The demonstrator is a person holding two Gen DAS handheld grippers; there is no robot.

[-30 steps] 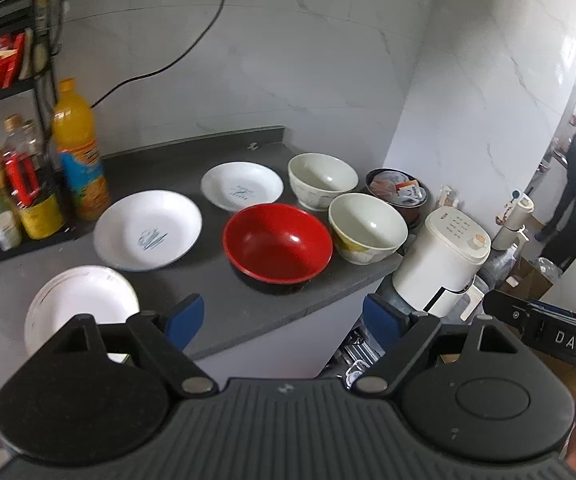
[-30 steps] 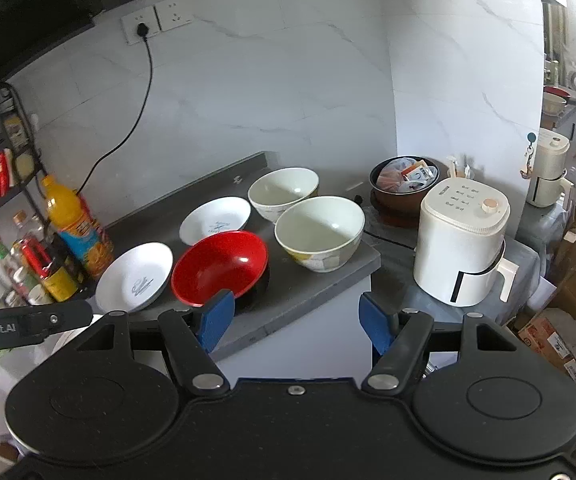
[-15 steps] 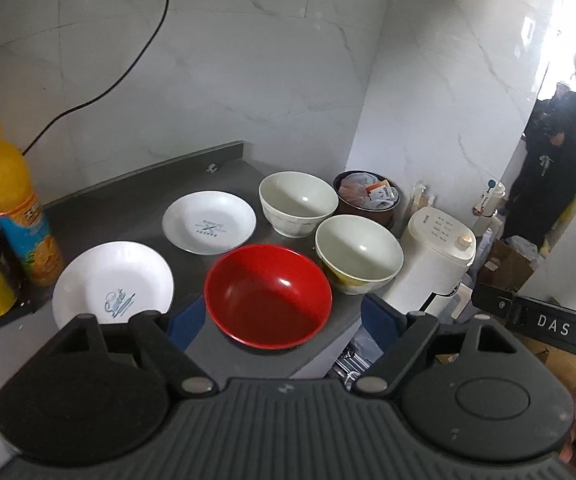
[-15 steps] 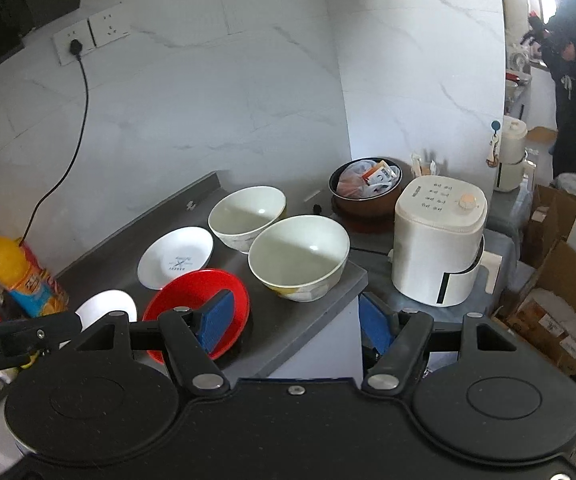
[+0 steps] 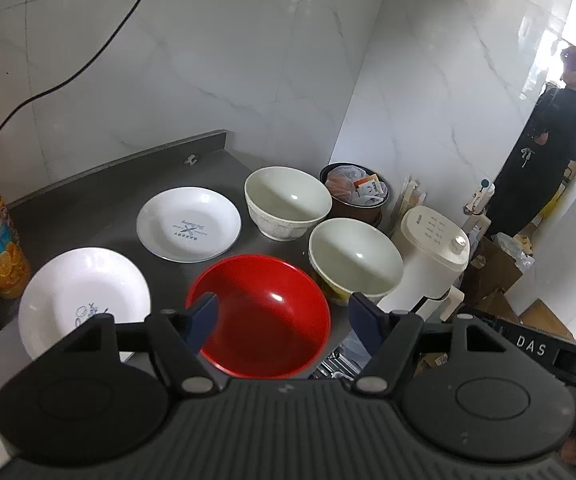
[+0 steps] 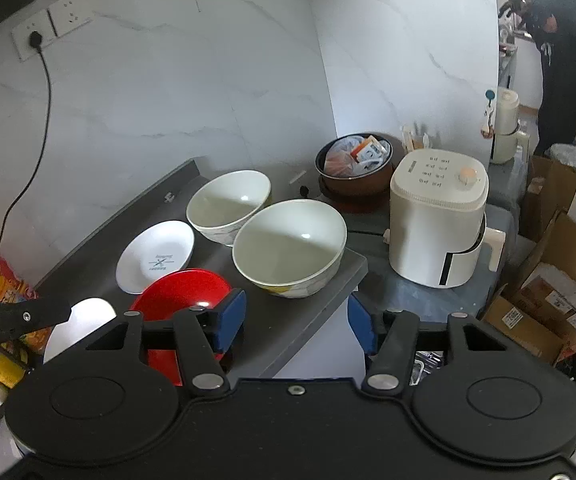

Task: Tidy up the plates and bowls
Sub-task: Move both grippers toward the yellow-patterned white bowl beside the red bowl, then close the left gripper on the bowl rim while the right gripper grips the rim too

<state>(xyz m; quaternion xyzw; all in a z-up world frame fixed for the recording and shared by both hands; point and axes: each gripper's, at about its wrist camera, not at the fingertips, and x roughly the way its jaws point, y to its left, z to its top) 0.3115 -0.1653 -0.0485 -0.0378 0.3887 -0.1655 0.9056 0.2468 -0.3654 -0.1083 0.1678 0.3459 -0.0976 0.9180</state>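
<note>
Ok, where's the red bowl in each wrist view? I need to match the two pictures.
Left wrist: red bowl sits low and centre, just ahead of the open left gripper.
Right wrist: red bowl lies lower left, partly hidden behind the right gripper's left finger.
Shared landmark: the white air fryer, right of the bowls.

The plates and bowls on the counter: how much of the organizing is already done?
Nothing looks done: the red bowl, two cream bowls and two white plates lie separately, unstacked. Nothing is in hand: left gripper and right gripper are open and empty. All stacking is left.
</note>
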